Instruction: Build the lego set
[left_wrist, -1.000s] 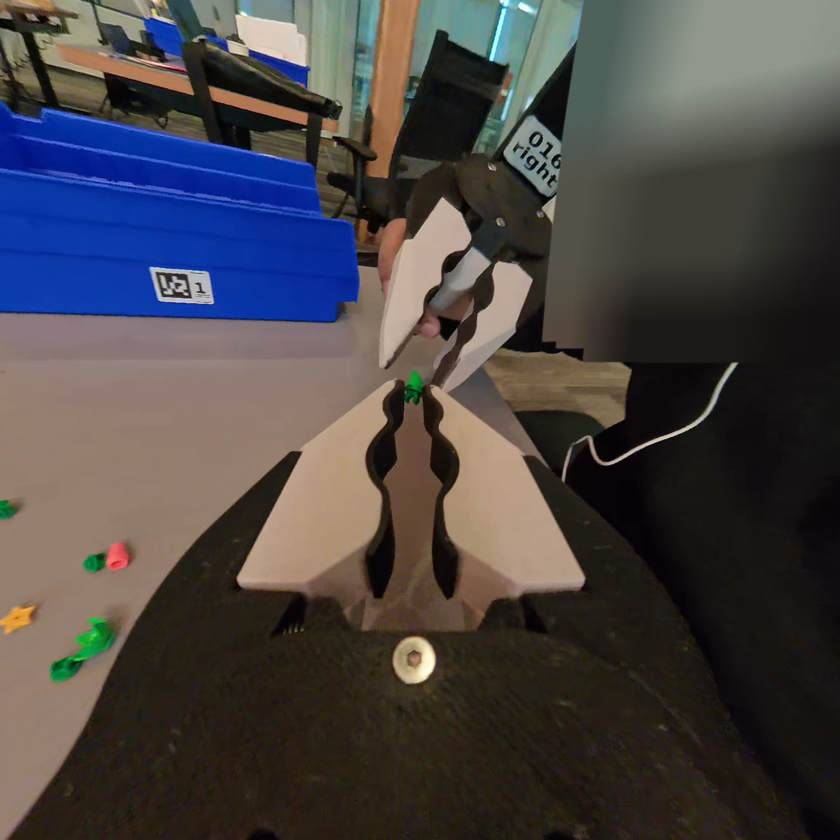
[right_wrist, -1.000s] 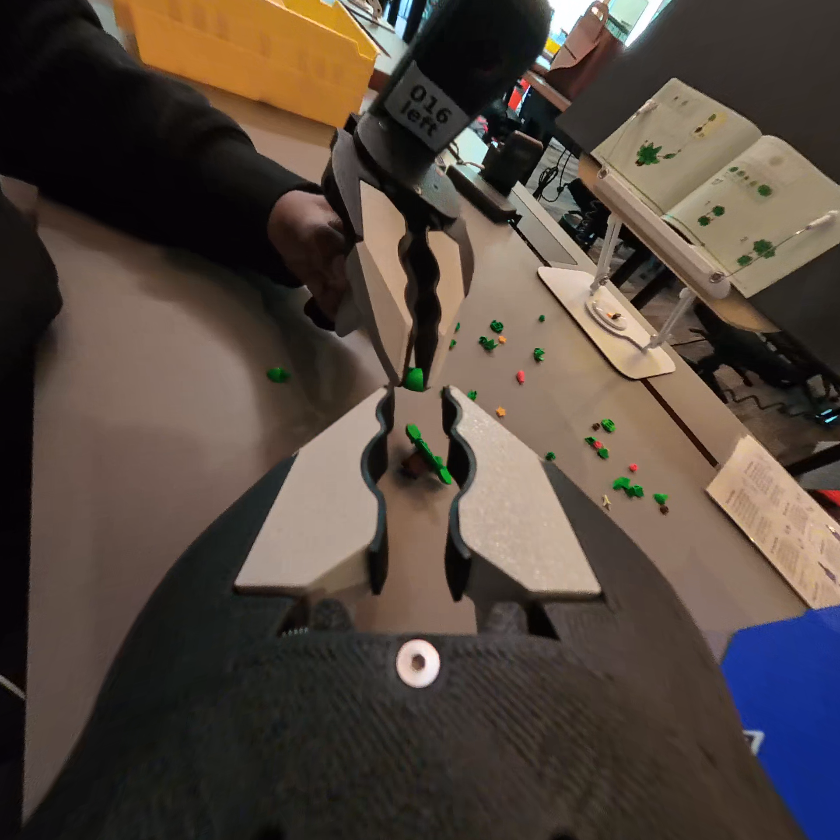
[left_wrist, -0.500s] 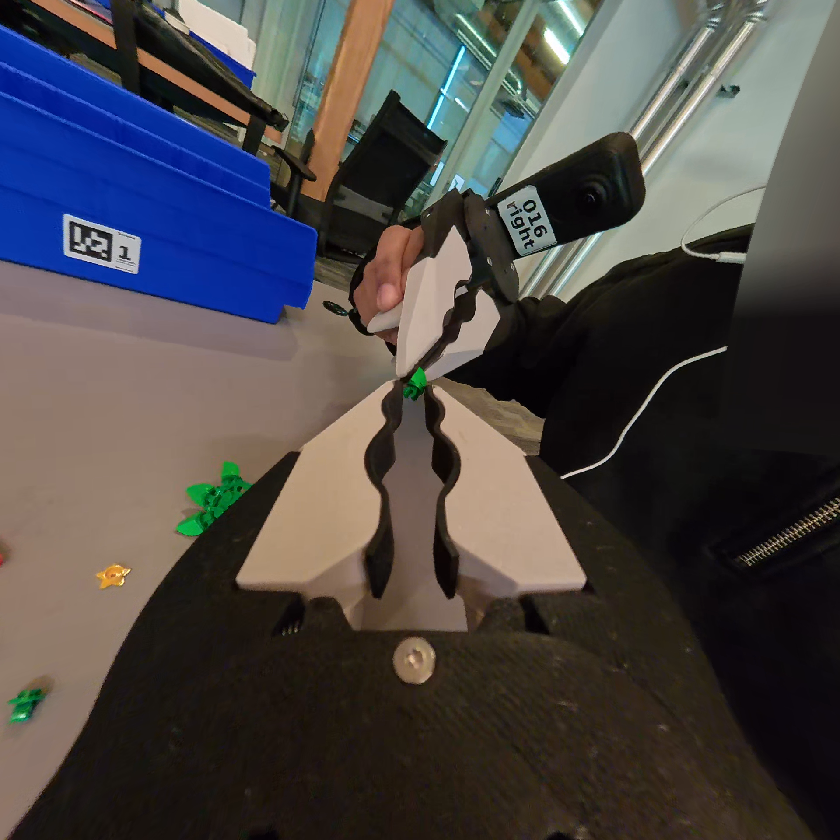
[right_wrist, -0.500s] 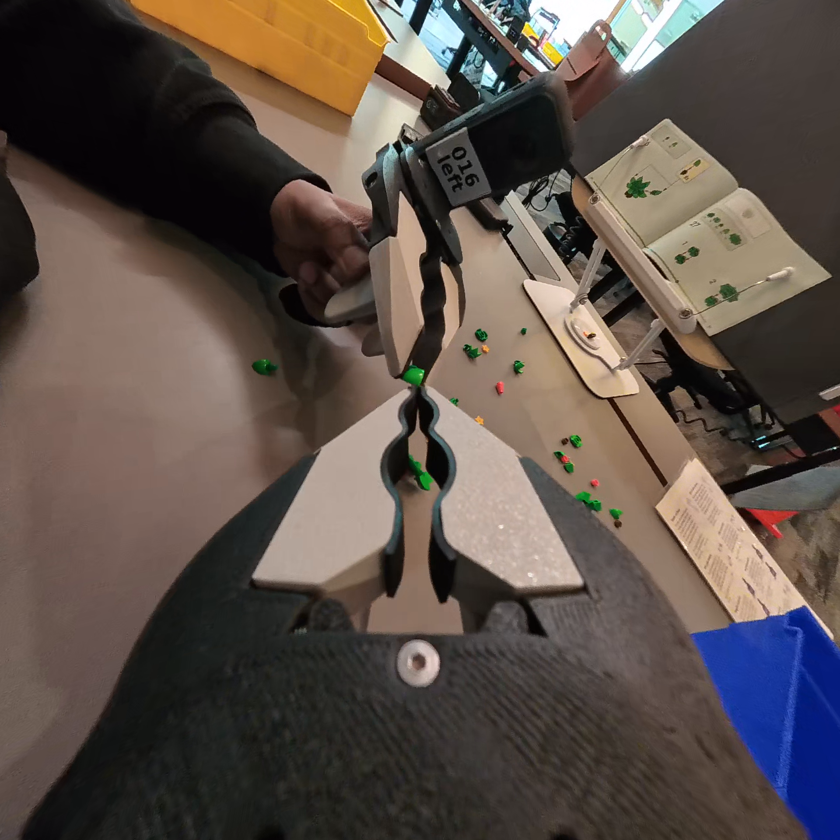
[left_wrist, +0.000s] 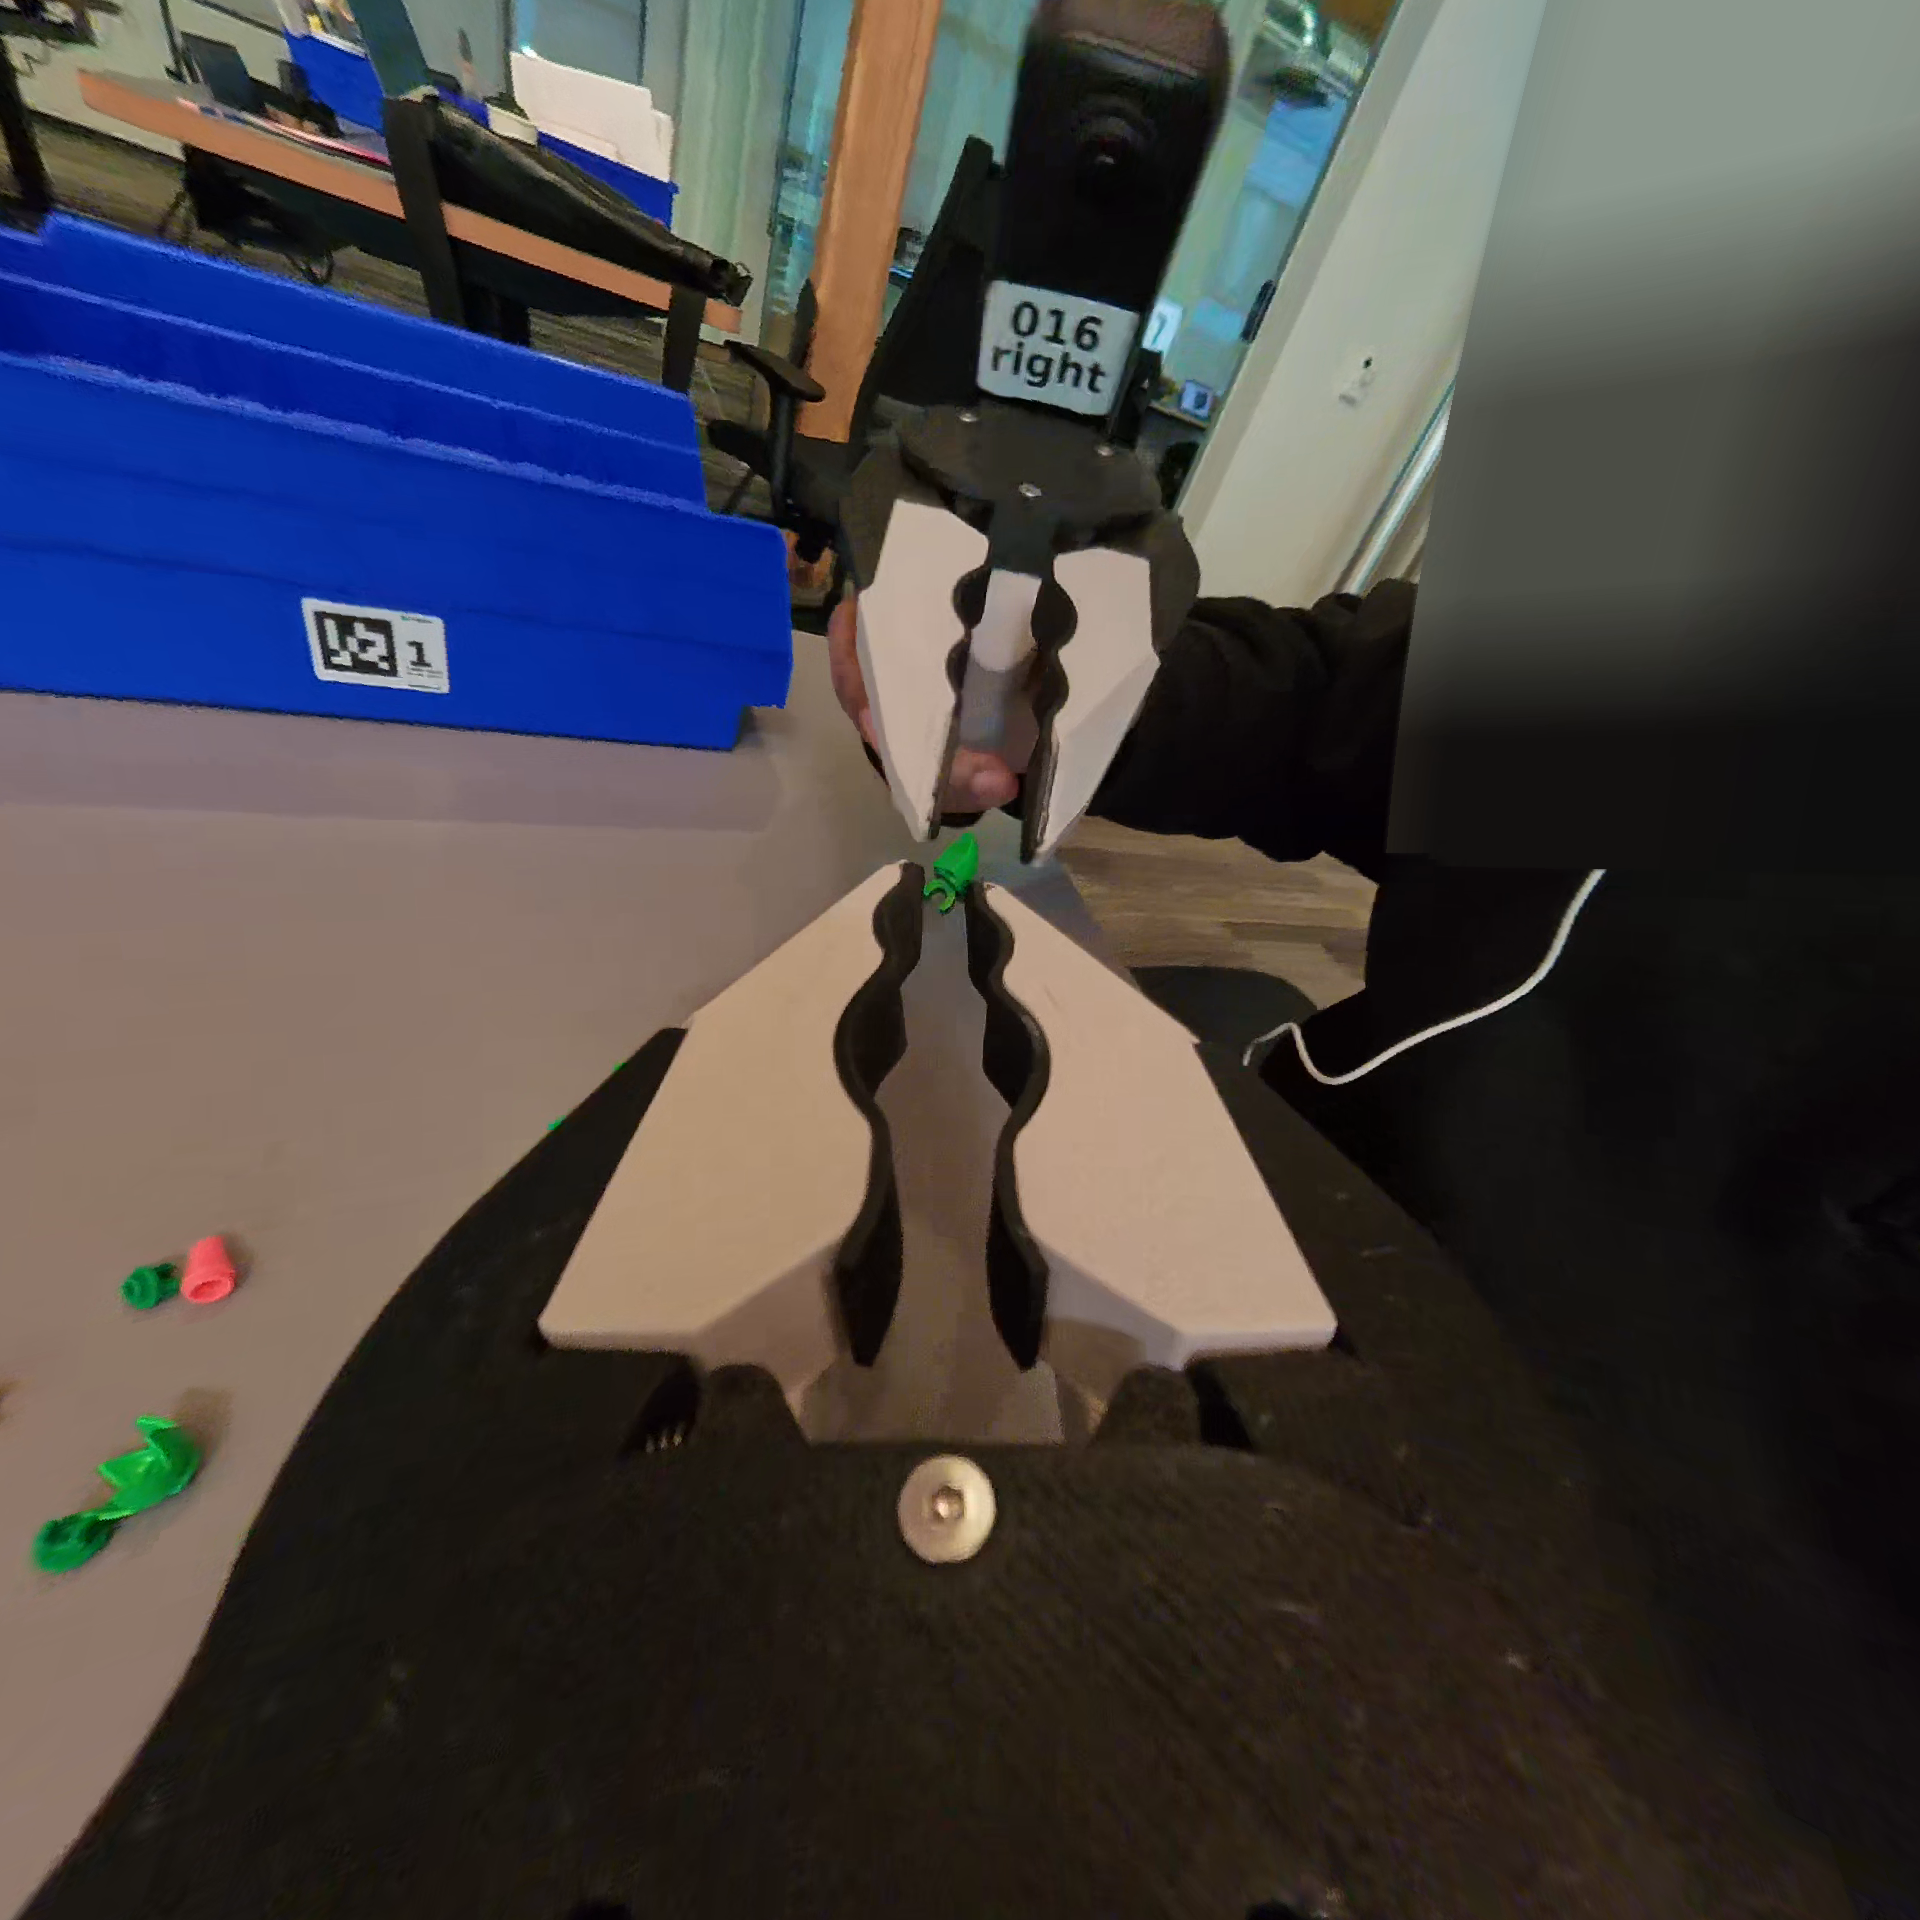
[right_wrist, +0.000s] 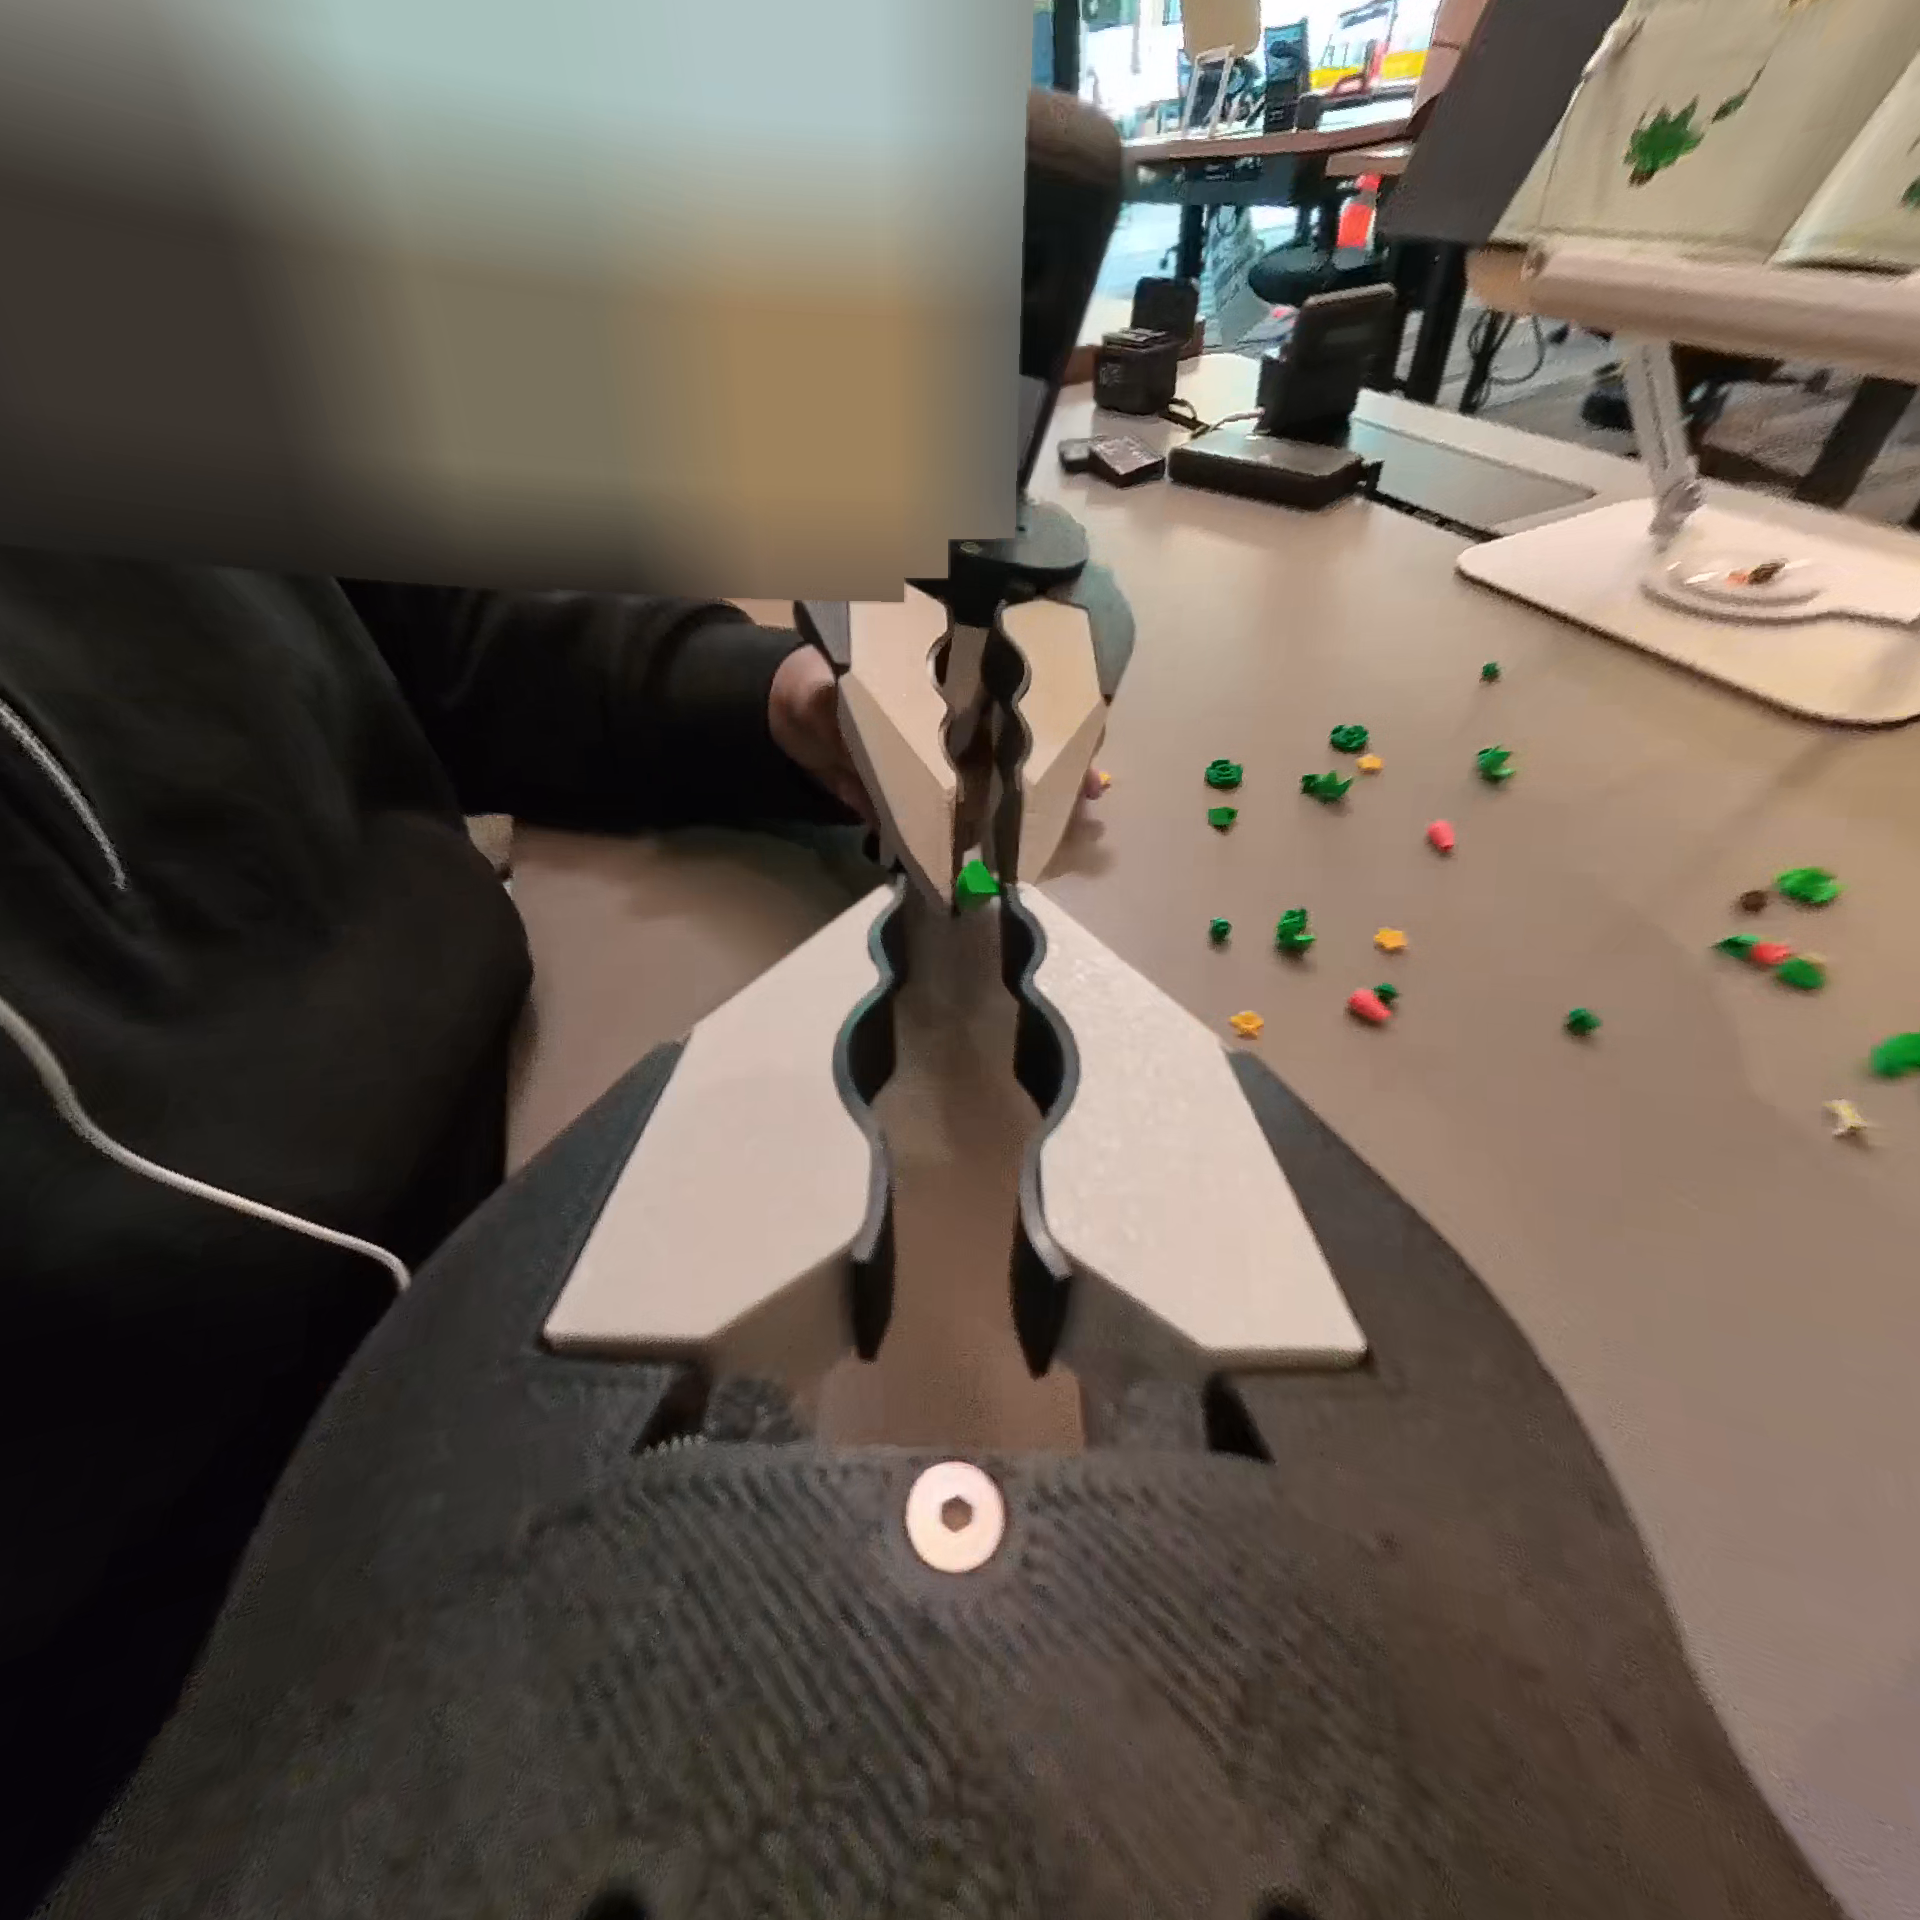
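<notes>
My left gripper (left_wrist: 940, 891) is shut on a small green lego piece (left_wrist: 951, 871), held at its very tips above the table. My right gripper (left_wrist: 982, 844) faces it tip to tip and stands open, its two fingertips either side of the green piece. In the right wrist view the right gripper (right_wrist: 954, 904) is open with a narrow gap. There the green piece (right_wrist: 975, 885) sits in the tips of the left gripper (right_wrist: 971, 871) just in front. I cannot tell whether the right fingers touch the piece.
Several loose green, red and yellow lego pieces (right_wrist: 1371, 940) lie on the tan table (right_wrist: 1558, 1299) to the right. A pink piece (left_wrist: 208, 1268) and green leaf pieces (left_wrist: 120, 1486) lie at the left. Blue bins (left_wrist: 364, 520) stand behind. A booklet stand (right_wrist: 1704, 623) and black devices (right_wrist: 1268, 468) stand farther off. The tips of both grippers are at nearly the same place.
The right gripper was nearly shut half a second ago and is now open wider. Both grippers have turned to face each other straight on. The left still holds the green piece.
</notes>
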